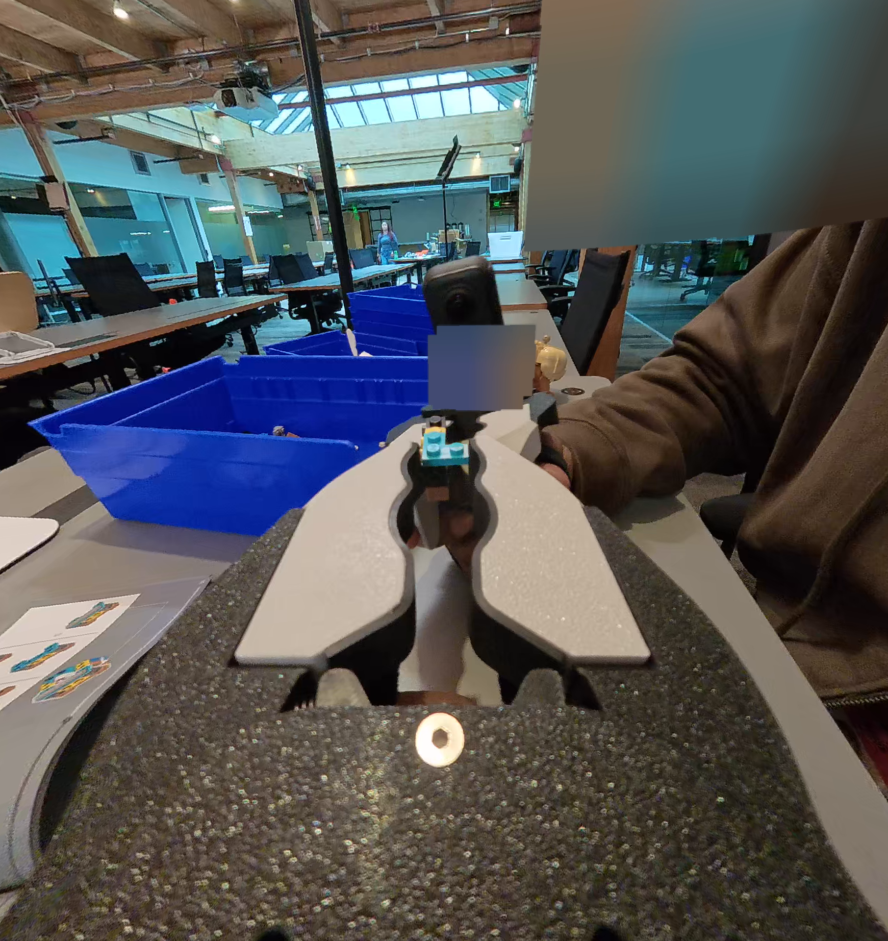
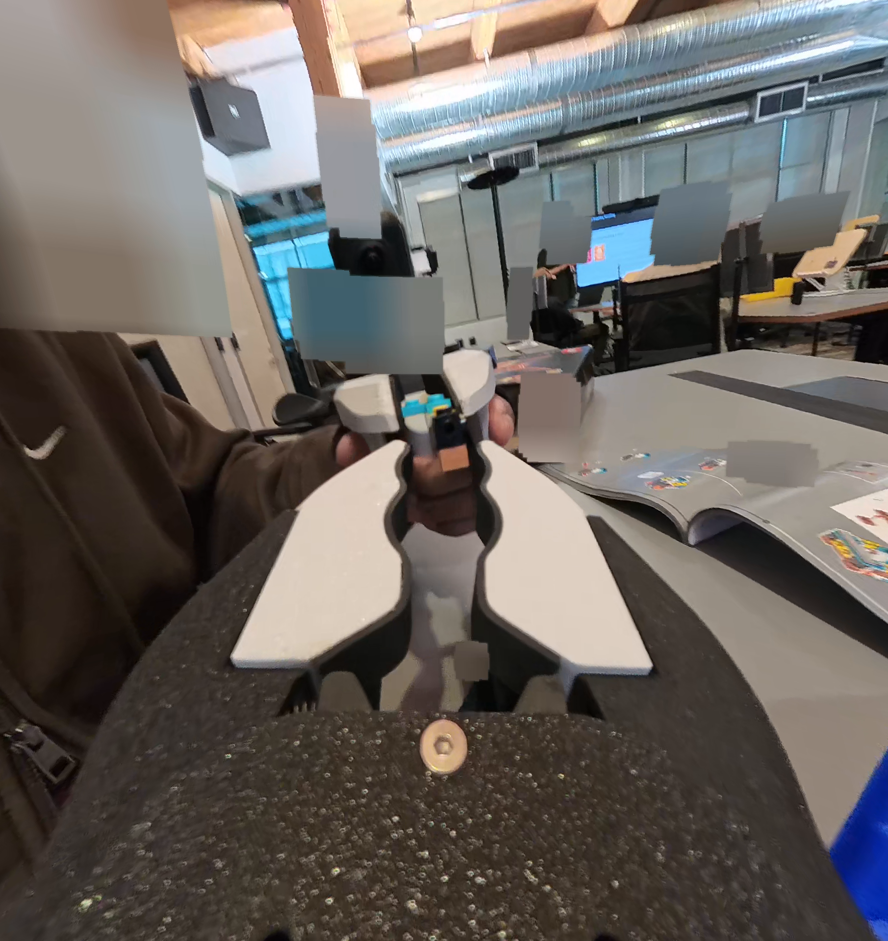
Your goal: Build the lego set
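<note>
A small lego assembly (image 1: 444, 450) of teal, yellow, black and brown pieces is held up in the air between my two grippers, which face each other tip to tip. My left gripper (image 1: 444, 461) is shut on its teal end. In the right wrist view my right gripper (image 2: 444, 458) is closed around the black and brown end of the assembly (image 2: 449, 443). The left gripper (image 2: 421, 405) shows just beyond it, with the teal part between its fingers. The contact points are partly hidden by the fingers.
Several blue bins (image 1: 217, 458) stand on the grey table (image 2: 686, 407), one holding a few loose pieces. An open instruction booklet (image 2: 737, 501) lies flat; it also shows in the left wrist view (image 1: 49, 657). A person's brown sleeve (image 1: 711, 397) is close by.
</note>
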`<state>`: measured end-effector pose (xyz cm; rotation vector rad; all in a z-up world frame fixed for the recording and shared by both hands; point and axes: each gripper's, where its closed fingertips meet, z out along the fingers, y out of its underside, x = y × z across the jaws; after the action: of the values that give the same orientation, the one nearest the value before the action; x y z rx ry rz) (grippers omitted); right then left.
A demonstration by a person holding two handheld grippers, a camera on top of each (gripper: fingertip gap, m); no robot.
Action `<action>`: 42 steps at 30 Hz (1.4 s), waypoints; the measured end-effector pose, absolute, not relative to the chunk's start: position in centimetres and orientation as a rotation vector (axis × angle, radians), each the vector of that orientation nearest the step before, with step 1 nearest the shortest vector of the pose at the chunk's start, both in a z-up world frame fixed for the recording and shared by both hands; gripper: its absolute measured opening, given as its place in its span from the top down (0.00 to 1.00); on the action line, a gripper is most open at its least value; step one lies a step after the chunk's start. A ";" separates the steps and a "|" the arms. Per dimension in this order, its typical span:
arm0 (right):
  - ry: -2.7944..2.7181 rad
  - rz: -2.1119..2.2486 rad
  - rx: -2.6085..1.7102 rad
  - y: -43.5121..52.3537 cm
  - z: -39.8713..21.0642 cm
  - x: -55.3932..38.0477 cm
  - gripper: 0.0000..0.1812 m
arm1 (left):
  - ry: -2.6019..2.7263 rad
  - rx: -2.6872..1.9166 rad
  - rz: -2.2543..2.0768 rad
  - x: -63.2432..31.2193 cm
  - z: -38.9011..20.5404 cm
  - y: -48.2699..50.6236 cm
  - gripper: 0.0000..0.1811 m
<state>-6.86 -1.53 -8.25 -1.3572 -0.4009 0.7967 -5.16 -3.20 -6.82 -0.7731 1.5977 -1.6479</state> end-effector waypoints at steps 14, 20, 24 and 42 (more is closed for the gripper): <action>-0.525 0.404 -1.524 -0.9 -10.0 -6.3 0.93 | 1.777 -0.761 -1.508 -6.1 -9.5 -2.0 0.90; -0.461 0.482 -1.532 -0.8 -10.0 -6.1 0.94 | 1.748 -0.801 -1.557 -6.0 -9.5 -1.7 0.89; -0.385 0.557 -1.510 -0.7 -9.5 -5.3 0.94 | 1.755 -0.822 -1.578 -6.0 -9.8 -1.6 0.82; -0.460 0.632 -1.475 -1.4 -9.6 -6.5 0.95 | 1.762 -0.876 -1.752 -6.2 -10.3 -2.3 0.90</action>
<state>-6.55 -1.40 -9.60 -1.4755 -0.4602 0.6321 -6.15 -2.30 -10.31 -0.8759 1.7615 -1.7521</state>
